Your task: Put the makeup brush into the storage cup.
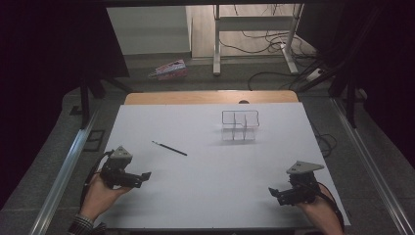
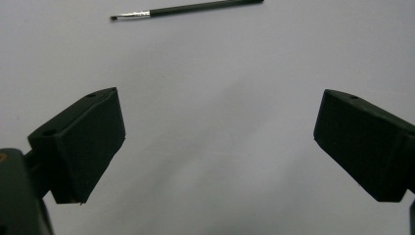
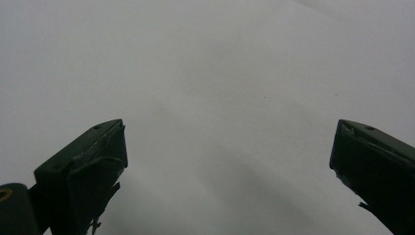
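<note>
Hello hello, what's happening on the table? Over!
Left tool open, right tool open, both empty. Brush lying loose, clear box beyond. Nothing blocking.

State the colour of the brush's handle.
Black, with a silver ferrule; the brush shows best in the left gripper view.

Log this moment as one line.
left tool: open, empty, low over table | right tool: open, empty | brush: lying flat, untouched | clear organizer: upright, far side
</note>
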The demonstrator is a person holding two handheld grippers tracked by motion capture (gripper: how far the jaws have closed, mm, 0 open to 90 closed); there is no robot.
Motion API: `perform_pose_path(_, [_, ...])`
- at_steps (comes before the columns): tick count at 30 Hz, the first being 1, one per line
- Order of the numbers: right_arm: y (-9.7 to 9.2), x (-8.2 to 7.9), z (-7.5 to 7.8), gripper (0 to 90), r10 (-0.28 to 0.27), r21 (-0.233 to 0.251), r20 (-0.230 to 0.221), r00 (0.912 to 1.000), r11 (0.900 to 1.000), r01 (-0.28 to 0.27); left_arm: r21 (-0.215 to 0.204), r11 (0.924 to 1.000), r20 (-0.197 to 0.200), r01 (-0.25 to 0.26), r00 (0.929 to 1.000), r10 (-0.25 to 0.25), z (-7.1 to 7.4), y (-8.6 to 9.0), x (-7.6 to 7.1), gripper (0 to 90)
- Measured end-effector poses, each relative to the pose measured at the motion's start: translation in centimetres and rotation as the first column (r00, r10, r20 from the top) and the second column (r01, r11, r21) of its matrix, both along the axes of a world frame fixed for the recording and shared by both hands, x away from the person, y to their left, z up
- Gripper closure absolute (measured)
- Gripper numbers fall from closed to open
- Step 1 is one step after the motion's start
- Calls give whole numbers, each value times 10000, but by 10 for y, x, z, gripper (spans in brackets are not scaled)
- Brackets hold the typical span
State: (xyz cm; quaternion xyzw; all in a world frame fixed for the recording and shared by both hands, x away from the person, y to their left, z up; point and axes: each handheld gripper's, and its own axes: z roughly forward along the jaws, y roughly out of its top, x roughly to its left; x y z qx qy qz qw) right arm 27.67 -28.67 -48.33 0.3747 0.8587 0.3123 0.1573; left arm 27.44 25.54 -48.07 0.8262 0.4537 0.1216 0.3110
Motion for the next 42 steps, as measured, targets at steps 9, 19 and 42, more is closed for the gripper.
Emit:
perform_pose_path(9, [0,0,-1,10,49,-32,12,10000,10000,-49,55,9997,-215,250,9995,-249,0,-5,22,61])
perform_pose_path(19, [1,0,-2,13,159,-20,-47,9999,9999,-159,181,9981,-354,596,9976,-589,2,-15,41,64])
perform_pose_path(42, [2,0,-3,17,271,-20,-176,9995,9996,-272,542,9907,-767,1247,9898,-1204,10,-38,87,67])
